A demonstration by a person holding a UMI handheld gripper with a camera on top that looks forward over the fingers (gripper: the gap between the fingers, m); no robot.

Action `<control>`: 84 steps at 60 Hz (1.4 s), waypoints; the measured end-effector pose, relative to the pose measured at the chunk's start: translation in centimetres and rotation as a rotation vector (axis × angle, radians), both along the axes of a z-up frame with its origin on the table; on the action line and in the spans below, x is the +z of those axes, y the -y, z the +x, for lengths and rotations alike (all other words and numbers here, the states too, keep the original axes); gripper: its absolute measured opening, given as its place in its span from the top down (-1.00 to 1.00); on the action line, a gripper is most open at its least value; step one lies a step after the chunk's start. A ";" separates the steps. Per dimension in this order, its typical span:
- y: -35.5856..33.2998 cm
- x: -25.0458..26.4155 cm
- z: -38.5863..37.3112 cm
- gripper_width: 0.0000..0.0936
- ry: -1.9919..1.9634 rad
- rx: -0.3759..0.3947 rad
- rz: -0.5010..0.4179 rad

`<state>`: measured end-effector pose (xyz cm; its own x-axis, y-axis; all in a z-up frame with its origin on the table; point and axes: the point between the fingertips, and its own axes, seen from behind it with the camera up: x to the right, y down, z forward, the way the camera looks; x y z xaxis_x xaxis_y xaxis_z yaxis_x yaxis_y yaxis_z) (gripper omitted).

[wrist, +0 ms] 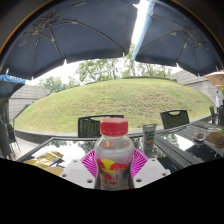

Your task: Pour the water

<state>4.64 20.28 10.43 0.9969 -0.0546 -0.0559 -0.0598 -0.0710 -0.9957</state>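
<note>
- Bottle (pixel 113 155): clear plastic, red cap, pink-red label band around its middle. Stands upright, close in, right between the two fingers.
- Gripper (pixel 113 163): magenta pads (pixel 89 163) show at either side of the bottle, flush against its label. No gap visible on either side; jaws read as pinching the bottle at mid-height.
- Bottle's base is hidden low down, so cannot tell whether it rests on the surface or is lifted off it.
- Surface (pixel 185 152): dark, glossy, glass-like top, reflecting sky and canopy. Runs out ahead of and to both sides of the fingers.
- Glass (pixel 149 137): a clear tumbler standing on the surface beyond the bottle and to its right, well apart from it. Contents cannot be made out.
- Left of the fingers, some flat yellowish items (pixel 45 160) lie on the surface; too small to identify.
- Far right of the surface, a small cluster of objects (pixel 212 138); unclear what they are.
- Chairs (pixel 100 125): dark mesh-backed seats at the far side of the surface, one behind the bottle, another to the right.
- Overhead: a large dark umbrella (pixel 90 35), ribs visible.
- Beyond: a green lawn (pixel 110 100), trees behind it, building parts at both sides.
</note>
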 end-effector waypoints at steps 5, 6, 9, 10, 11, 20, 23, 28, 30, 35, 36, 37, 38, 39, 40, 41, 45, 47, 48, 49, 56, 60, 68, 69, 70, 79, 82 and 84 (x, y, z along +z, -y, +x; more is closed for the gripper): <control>0.9 -0.2 1.5 0.22 0.019 0.017 -0.049; 0.5 -1.2 1.2 0.21 0.023 0.015 -0.061; 0.9 -0.7 1.6 0.21 0.036 0.025 -0.055; 1.0 -0.5 1.7 0.21 0.045 0.024 -0.052; 1.1 -0.4 2.0 0.21 0.055 0.021 -0.051; 1.1 -0.9 2.0 0.21 0.067 0.013 -0.037; 1.0 -0.9 2.2 0.21 0.052 0.014 -0.031; 1.1 -0.8 2.1 0.12 0.060 0.008 -0.037; 1.1 -0.9 2.1 0.02 0.061 0.000 -0.047; 1.5 -1.1 2.4 -0.17 0.055 -0.013 -0.079; 1.7 -1.3 2.4 -0.25 0.058 -0.014 -0.091; 1.9 -1.4 2.4 -0.49 0.064 -0.015 -0.104; 2.2 -1.5 2.5 -0.56 0.070 -0.017 -0.116; 2.6 -1.6 2.6 -0.74 0.076 -0.019 -0.124; 2.3 -1.8 2.9 -0.82 0.079 -0.021 -0.128; 2.9 -1.6 2.8 -0.77 0.084 -0.020 -0.133; 4.8 -1.4 2.8 -0.78 0.068 -0.026 -0.144; 6.1 -1.3 2.7 -0.78 0.064 -0.019 -0.150; 6.6 -1.3 2.4 -0.77 0.064 -0.011 -0.153; 7.2 -1.2 2.3 -0.77 0.065 -0.003 -0.156; 12.4 -0.8 1.3 -0.77 0.068 0.014 -0.167; 15.8 -0.8 -0.1 -0.78 0.065 0.036 -0.167; 21.2 -1.3 -2.4 -0.78 0.069 0.083 -0.174; 21.7 -1.3 -2.7 -0.79 0.071 0.088 -0.173; 22.3 -1.3 -2.8 -0.79 0.073 0.091 -0.171; 24.8 -1.3 -3.6 -0.79 0.132 0.112 -0.170; 25.0 -1.4 -3.7 -0.79 0.155 0.125 -0.164; 25.3 -1.5 -4.0 -0.79 0.151 0.139 -0.167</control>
<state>0.61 -5.02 8.92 0.9919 0.0870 0.0925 0.1105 -0.2320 -0.9664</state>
